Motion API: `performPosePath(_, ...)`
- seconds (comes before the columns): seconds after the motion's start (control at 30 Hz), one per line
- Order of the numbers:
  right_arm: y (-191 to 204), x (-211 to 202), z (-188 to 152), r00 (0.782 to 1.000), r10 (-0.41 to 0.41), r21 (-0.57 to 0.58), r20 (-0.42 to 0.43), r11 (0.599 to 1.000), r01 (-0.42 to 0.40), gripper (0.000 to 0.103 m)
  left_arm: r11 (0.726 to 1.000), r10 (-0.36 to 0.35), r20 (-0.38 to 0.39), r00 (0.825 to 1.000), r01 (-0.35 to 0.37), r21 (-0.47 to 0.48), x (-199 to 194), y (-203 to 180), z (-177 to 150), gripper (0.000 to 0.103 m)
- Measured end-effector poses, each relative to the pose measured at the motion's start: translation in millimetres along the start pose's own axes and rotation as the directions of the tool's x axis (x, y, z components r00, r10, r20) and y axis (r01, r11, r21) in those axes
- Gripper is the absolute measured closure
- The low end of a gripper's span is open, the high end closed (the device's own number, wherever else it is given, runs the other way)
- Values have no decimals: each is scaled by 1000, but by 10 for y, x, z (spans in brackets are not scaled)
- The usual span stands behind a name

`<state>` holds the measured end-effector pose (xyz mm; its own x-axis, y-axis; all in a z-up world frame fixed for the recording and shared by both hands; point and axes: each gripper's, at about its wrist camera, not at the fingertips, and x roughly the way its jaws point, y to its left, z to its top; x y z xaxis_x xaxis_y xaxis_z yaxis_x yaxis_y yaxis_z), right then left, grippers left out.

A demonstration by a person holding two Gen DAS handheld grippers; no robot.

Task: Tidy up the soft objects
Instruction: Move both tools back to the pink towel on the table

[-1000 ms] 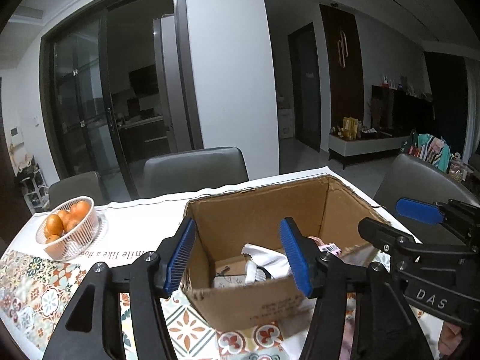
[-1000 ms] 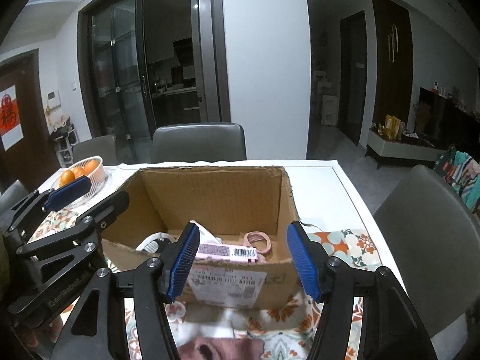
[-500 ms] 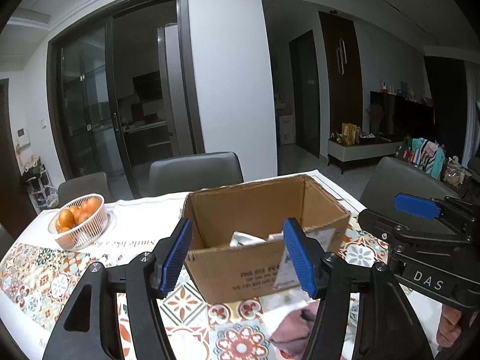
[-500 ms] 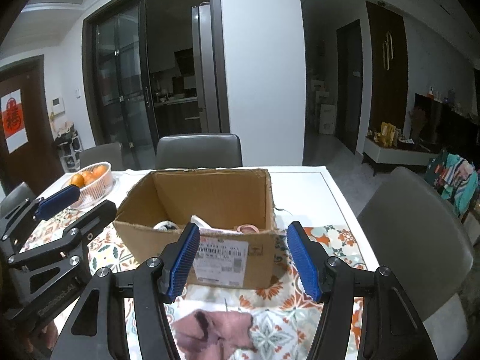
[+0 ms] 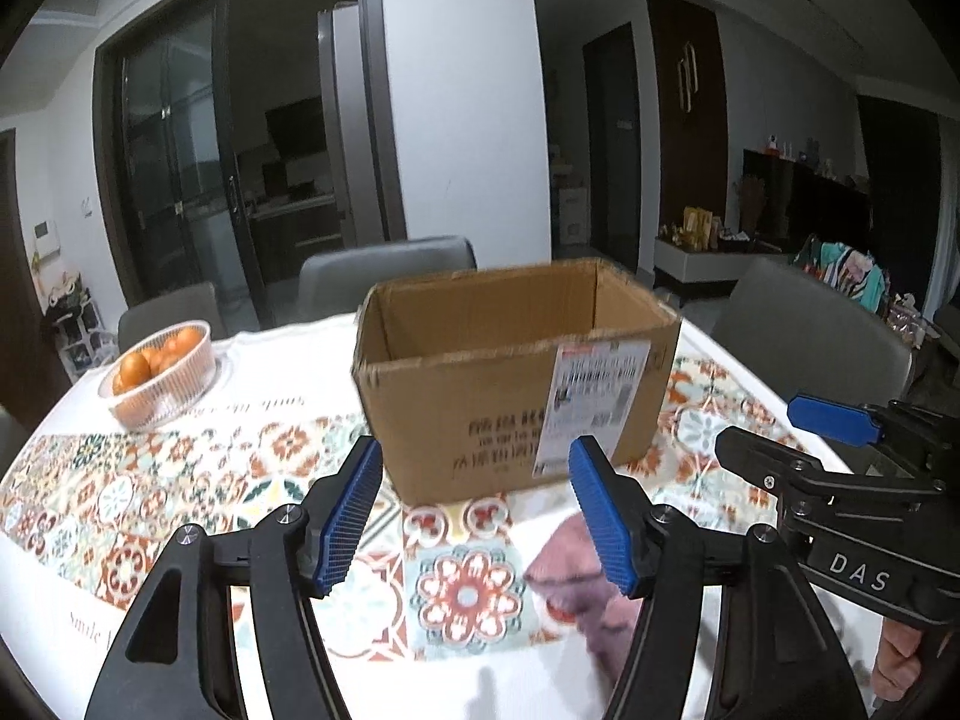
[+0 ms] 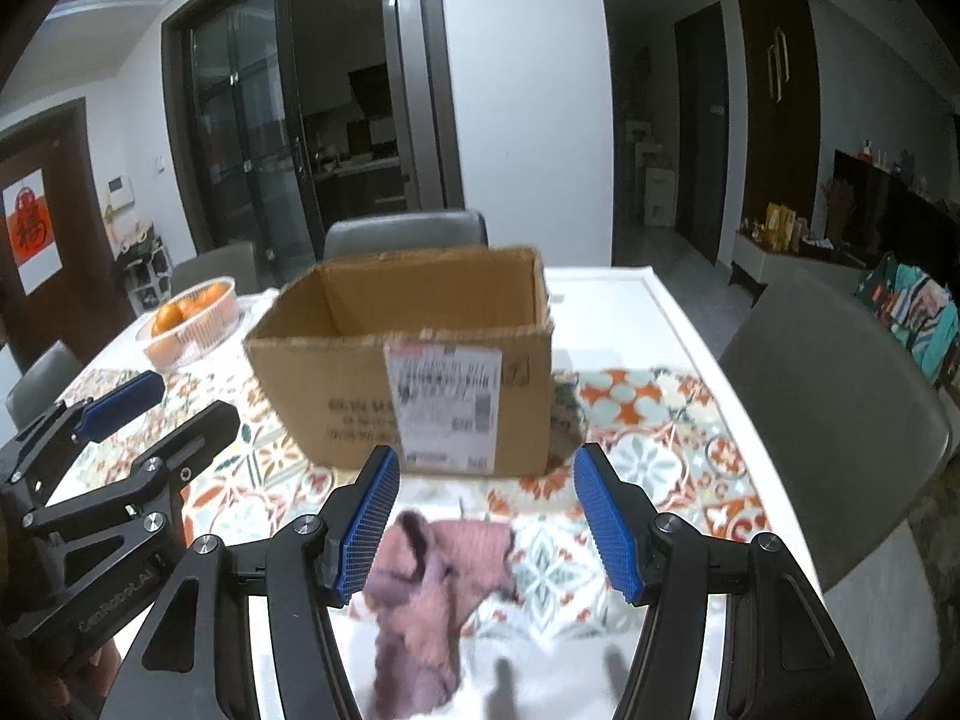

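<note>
An open cardboard box [image 5: 510, 384] with a shipping label stands on the patterned tablecloth; it also shows in the right wrist view [image 6: 420, 360]. Its contents are hidden from here. A crumpled mauve-pink cloth [image 6: 432, 594] lies on the table in front of the box, below and between the right gripper's fingers; it also shows blurred in the left wrist view [image 5: 576, 576]. My left gripper [image 5: 474, 516] is open and empty, held back from the box. My right gripper [image 6: 486, 522] is open and empty above the cloth.
A white basket of oranges [image 5: 159, 372] sits at the table's far left. Grey chairs [image 5: 384, 276] stand behind the table and another [image 6: 840, 372] at its right side. The table's right edge [image 6: 720, 372] is close to the box.
Both grippers have pulled back and away from the box, which now looks smaller and farther. The inside of the box is no longer visible. The pink cloth has come into view.
</note>
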<state>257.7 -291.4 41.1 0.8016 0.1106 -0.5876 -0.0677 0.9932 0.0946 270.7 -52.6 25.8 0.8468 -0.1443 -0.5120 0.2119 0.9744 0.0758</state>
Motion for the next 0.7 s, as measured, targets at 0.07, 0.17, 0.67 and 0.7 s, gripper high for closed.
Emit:
performPosePath(0.07, 34, 26, -84, 1000, 4, -2, -22, 1000, -4, 41, 1000, 4, -21, 1000, -4, -3, 2, 13, -90, 39)
performPosePath(0.17, 85, 67, -207, 998, 12, -4, -54, 1000, -13, 41, 1000, 10, -50, 999, -10, -4, 15, 45, -239, 38)
performPosePath(0.67, 271, 453, -636, 975, 37, -71, -218, 996, -54, 41, 1000, 17, -230, 973, -22, -21, 308, 156, -790, 38)
performPosePath(0.7, 270, 498, -666, 971, 41, -68, -234, 996, -58, 41, 1000, 12, -241, 970, -18, -21, 341, 158, -809, 38)
